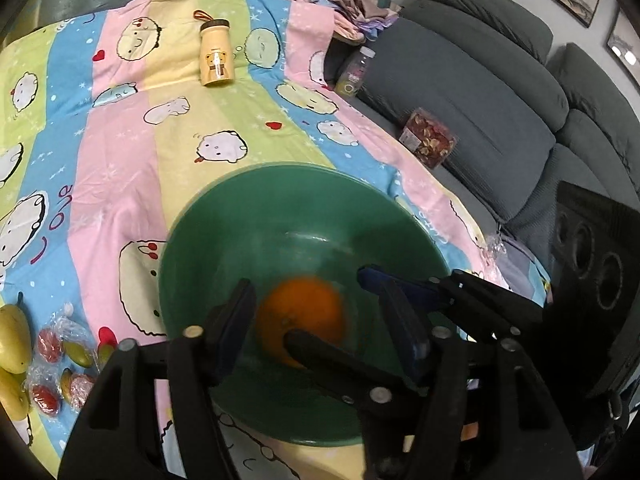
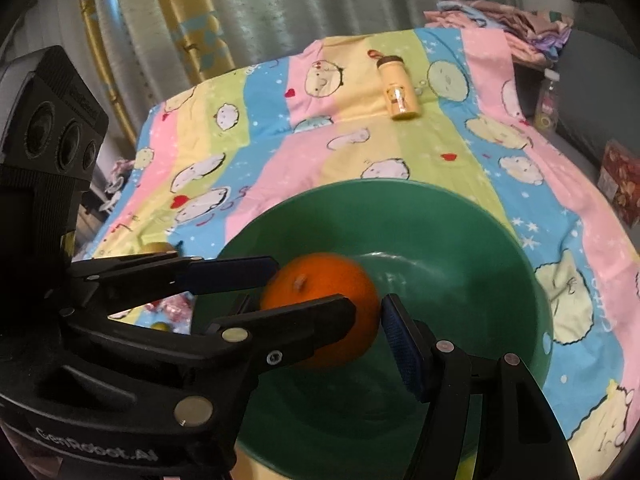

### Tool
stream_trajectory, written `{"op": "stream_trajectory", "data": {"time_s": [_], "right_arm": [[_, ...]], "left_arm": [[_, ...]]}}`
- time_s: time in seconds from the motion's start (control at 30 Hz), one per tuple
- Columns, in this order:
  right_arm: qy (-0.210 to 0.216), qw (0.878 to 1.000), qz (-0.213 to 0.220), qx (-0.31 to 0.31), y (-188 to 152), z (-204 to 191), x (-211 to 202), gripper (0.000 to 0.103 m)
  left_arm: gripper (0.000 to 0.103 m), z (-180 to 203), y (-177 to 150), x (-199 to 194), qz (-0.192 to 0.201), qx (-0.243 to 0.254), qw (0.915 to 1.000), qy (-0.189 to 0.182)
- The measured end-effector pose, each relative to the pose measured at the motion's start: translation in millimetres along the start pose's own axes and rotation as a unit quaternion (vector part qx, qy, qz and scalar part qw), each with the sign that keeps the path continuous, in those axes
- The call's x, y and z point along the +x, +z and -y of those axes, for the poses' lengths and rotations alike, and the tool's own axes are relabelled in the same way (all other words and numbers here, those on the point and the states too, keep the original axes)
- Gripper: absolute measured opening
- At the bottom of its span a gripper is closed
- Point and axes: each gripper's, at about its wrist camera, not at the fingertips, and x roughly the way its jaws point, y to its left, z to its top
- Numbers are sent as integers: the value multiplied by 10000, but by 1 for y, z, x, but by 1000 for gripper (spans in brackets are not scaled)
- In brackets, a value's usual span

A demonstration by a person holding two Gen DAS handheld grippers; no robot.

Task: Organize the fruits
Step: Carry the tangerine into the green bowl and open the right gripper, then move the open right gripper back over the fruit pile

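My left gripper (image 1: 316,300) hangs over the green bowl (image 1: 280,170) with its fingers spread wide. The orange (image 1: 298,308) sits in the gap between them, close to the left pad and clear of the right one.

My right gripper (image 2: 316,304) reaches into the same bowl from the other side. Its right blue pad lies just against the orange's edge. The other finger is mostly hidden behind the left gripper, so I cannot tell whether it is clamped on the fruit or merely around it.

The orange is round and deep orange. It is smeared by blur in both views, and a small pale stem mark faces up in the right wrist view. It is inside the bowl's rim, towards the near wall, though I cannot tell if it rests on the bottom.

The bowl stands at the near edge of the tabletop, towards the right, on a cartoon-printed striped tablecloth (image 1: 132,152). At the near left corner lie yellow-green pears (image 1: 14,336) beside small red and green fruits in clear wrappers (image 1: 52,346). Near the far edge is a yellow bear-printed bottle (image 1: 216,56). Beyond the right edge is a grey sofa (image 1: 480,92) carrying a clear box of red contents (image 1: 428,138).
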Motion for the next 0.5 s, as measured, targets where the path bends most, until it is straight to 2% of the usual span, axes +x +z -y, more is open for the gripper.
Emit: {"op": "stream_trajectory", "data": {"time_s": [0.03,0.1,0.33,0.5], "right_arm": [[15,10000,34,9,1,1,-2,67],[-117,9999,63,16,3,2,-6,72],[-381,9986,314,203,0,15,-33,75],[-373,9974,527,309,-2,15,-50,76]], "left_arm": [[79,-1,1,-1,37,-6,10000,41],[82,-3,1,-9,163,-2,9998,67],[90,-19,-4,-51,680,-117,9974,215],[92,-37,-17,-85,1008,-165,9930,599]]}}
